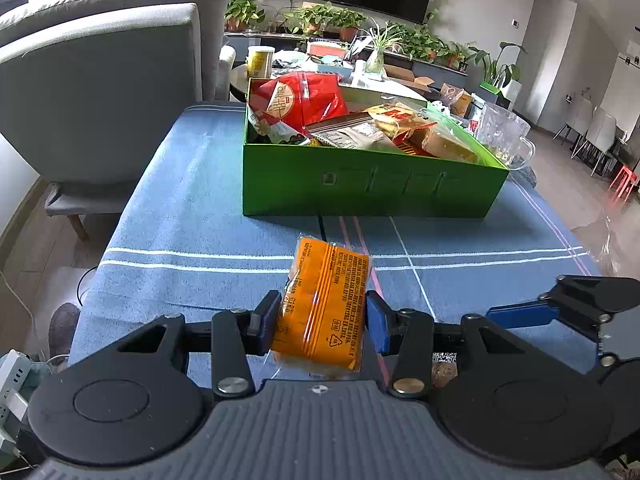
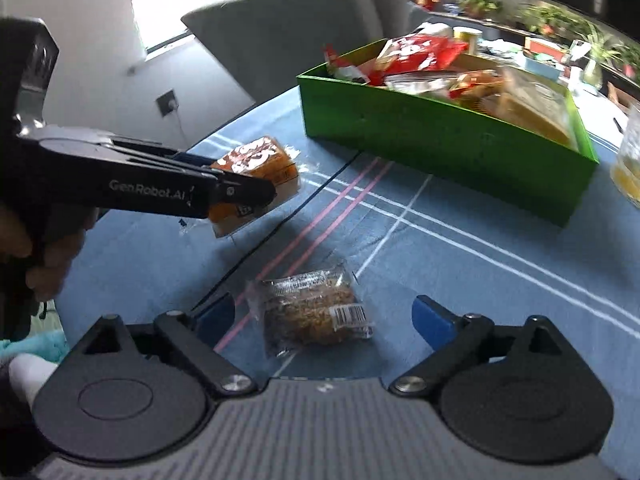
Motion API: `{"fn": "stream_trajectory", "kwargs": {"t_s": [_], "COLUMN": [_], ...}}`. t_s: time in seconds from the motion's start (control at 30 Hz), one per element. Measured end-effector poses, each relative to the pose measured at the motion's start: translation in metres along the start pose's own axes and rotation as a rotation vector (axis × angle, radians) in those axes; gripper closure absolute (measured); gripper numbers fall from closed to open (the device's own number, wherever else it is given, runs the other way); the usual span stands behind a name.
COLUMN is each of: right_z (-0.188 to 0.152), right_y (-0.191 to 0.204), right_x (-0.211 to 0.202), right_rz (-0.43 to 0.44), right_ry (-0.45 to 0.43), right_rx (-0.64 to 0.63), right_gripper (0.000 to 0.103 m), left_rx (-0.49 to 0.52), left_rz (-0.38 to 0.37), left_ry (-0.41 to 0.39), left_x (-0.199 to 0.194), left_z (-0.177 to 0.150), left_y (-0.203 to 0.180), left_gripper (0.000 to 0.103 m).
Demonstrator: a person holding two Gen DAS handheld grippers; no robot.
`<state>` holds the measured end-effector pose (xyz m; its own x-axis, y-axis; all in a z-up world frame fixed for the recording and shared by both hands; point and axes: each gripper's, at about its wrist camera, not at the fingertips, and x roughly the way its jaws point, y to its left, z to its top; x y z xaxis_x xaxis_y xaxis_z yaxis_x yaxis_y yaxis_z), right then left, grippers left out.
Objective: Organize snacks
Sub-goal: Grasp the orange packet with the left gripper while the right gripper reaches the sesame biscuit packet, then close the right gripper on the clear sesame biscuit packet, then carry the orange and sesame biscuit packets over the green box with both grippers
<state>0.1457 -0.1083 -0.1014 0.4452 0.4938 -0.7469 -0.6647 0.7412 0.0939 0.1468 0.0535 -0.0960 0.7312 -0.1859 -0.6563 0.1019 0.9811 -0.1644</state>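
Observation:
My left gripper [image 1: 320, 322] is shut on an orange snack packet [image 1: 324, 304] and holds it above the blue tablecloth, short of the green box [image 1: 360, 184]. The right wrist view shows that packet [image 2: 260, 176] lifted in the left gripper [image 2: 240, 188]. The green box [image 2: 440, 136] is full of snack packs, a red bag [image 1: 304, 98] among them. My right gripper [image 2: 324, 316] is open, its blue fingers on either side of a brown snack bar in clear wrap [image 2: 312, 312] lying on the cloth. The right gripper also shows in the left wrist view [image 1: 560, 304].
A glass mug [image 1: 504, 136] stands right of the box. A grey armchair [image 1: 100, 80] stands left of the table. A cluttered round table and potted plants [image 1: 320, 20] are behind. The blue striped cloth [image 1: 180, 220] covers the table.

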Motion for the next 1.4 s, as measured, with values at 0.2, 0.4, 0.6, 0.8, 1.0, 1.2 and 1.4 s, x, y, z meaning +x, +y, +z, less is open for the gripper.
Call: {"fn": "stream_trajectory", "kwargs": {"t_s": [0.2,0.4,0.6,0.8,1.0,1.2,1.4], "right_z": [0.001,0.006,0.007,0.011,0.014,0.016,0.022], "right_y": [0.001,0.0,-0.008,-0.015,-0.021,-0.024,-0.028], "right_x": [0.013,0.01,0.003,-0.008,-0.017,-0.024,-0.031], "right_rz": [-0.031,-0.088,-0.123,-0.136,-0.136,-0.144,-0.16], "right_ry": [0.023,0.012,-0.007,-0.049,-0.087,-0.117,-0.158], "right_rx": [0.004,0.013,0.101,0.149,0.186,0.209,0.234], "right_gripper": [0.025,0.025,0.025,0.025,0.025,0.025,0.025], "left_rx": [0.002,0.005,0.016,0.022,0.031,0.035,0.05], "left_rz": [0.0,-0.005,-0.012,-0.016,-0.02,-0.023,-0.028], "left_ry": [-0.004,-0.015,-0.023,-0.029,-0.035,-0.046,-0.069], "left_x": [0.0,-0.002,-0.004,-0.005,-0.007,-0.009,-0.014], "left_z": [0.0,0.001,0.002,0.004,0.004,0.007,0.013], "left_y": [0.001,0.0,-0.003,-0.006,-0.01,-0.012,-0.017], "left_gripper": [0.061,0.061,0.061,0.061,0.061,0.061,0.061]}}
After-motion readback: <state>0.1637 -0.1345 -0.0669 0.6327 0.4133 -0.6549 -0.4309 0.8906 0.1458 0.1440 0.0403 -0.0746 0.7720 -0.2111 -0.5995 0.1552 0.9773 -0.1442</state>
